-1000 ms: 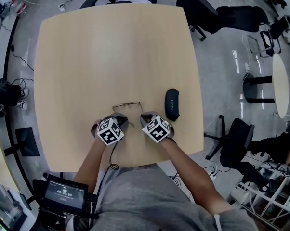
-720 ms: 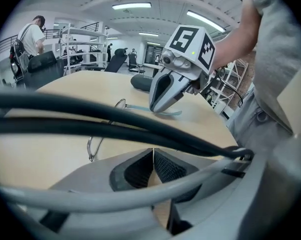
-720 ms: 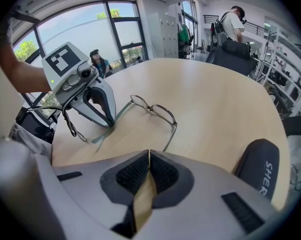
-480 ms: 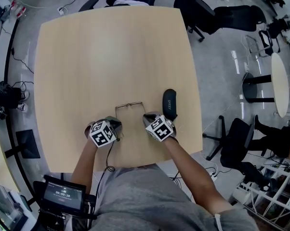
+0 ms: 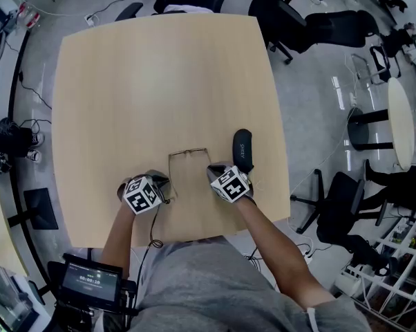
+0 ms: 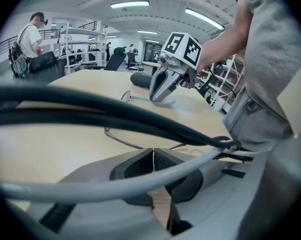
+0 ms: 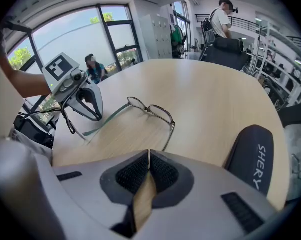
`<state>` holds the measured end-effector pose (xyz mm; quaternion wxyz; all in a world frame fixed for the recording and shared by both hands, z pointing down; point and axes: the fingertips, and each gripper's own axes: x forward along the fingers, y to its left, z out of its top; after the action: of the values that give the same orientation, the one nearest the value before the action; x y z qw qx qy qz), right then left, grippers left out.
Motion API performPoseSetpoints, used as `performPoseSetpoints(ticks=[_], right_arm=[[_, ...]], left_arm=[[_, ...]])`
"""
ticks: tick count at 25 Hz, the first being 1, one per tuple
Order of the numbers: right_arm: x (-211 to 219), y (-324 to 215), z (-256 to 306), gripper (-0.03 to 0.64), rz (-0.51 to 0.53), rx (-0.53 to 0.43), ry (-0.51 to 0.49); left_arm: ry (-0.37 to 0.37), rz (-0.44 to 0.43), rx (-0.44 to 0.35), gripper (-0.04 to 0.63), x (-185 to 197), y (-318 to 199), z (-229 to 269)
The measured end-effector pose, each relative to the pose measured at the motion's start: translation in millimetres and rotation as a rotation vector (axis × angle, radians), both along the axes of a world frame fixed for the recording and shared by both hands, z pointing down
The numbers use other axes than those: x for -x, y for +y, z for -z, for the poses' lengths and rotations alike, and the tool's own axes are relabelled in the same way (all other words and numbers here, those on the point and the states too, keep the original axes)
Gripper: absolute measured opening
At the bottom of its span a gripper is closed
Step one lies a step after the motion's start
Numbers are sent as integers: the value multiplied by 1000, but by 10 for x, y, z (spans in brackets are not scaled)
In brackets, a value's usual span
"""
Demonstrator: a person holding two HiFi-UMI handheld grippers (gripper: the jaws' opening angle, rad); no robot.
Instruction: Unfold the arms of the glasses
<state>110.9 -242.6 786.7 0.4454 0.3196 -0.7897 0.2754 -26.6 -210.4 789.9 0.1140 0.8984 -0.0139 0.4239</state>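
Lying outside the closed case (image 7: 250, 154), glasses (image 7: 158, 114) rest unfolded on the table (image 5: 159, 81).

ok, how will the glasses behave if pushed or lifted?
The glasses: thin wire frame, so probably very light and easily bent. Both arms splayed open on the smooth table; a nudge likely slides or pivots them rather than tipping.

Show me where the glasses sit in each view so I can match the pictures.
Head view: glasses just below picture centre, arms open toward the person.
Left gripper view: glasses left of centre, at mid-height.
Right gripper view: glasses at centre, just above the jaws.
Shared landmark: the black case lying beside the glasses.
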Motion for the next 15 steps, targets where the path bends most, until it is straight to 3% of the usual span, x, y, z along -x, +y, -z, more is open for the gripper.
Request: performPoseSetpoints(ticks=[15], right_arm=[[-236,262,610,13,-66,-106,-61]], left_arm=[[111,161,-21,9,-70,127,452]])
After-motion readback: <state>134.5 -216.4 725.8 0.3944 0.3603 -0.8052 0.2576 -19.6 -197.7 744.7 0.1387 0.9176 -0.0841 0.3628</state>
